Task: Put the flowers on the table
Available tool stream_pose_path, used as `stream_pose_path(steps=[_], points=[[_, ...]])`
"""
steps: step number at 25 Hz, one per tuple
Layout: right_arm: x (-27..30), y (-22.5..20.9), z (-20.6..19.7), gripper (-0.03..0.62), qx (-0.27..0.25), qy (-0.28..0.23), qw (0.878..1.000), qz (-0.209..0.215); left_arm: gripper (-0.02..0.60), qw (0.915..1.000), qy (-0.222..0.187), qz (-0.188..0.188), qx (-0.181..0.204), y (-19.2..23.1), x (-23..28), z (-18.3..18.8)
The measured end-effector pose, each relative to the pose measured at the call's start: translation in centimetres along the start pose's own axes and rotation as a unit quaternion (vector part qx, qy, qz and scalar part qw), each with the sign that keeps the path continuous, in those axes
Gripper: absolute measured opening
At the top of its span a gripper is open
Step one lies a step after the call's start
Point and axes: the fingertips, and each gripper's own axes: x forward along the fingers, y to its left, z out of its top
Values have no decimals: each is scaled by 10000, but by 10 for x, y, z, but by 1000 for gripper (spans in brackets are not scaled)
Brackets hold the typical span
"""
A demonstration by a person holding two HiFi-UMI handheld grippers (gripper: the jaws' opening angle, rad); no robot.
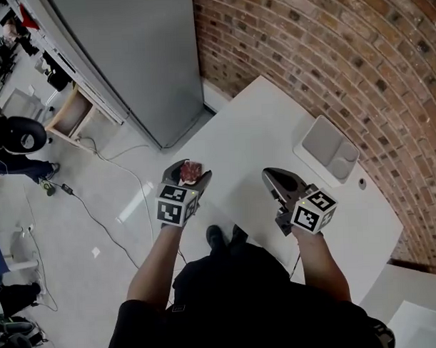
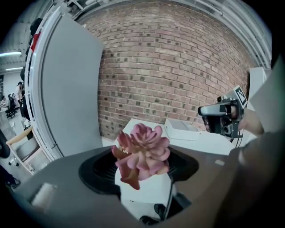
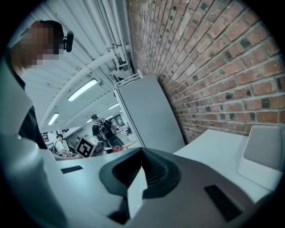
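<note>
At the table's (image 1: 259, 125) edge, left tool (image 1: 190, 172) grips the flower (image 2: 142, 153); right tool (image 1: 275, 176) closed.

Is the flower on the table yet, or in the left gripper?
In the left gripper: its jaws clamp the pink flower, off the table.

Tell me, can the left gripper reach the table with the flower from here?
Probably yes. The left gripper, shut on the flower, hangs by the table, whose bare top lies just ahead; the tray sits far off.
</note>
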Motion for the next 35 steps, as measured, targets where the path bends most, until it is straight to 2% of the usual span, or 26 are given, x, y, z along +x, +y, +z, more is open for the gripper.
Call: stream_pose_path(steps=[7, 18, 26, 35], points=[[-1, -28, -16, 8, 124, 173, 9997, -137, 302, 9988, 425, -248, 25, -11, 52, -20], [-10, -42, -27, 8, 295, 265, 9990, -204, 302, 9925, 1140, -409, 169, -17, 111, -61], [-28, -54, -38, 8, 428, 343, 9979, -357, 302, 9872, 1473, -589, 173, -31, 141, -87], [-43, -66, -51, 8, 587, 356, 9967, -429, 302, 9792, 1844, -692, 484, -40, 164, -104]])
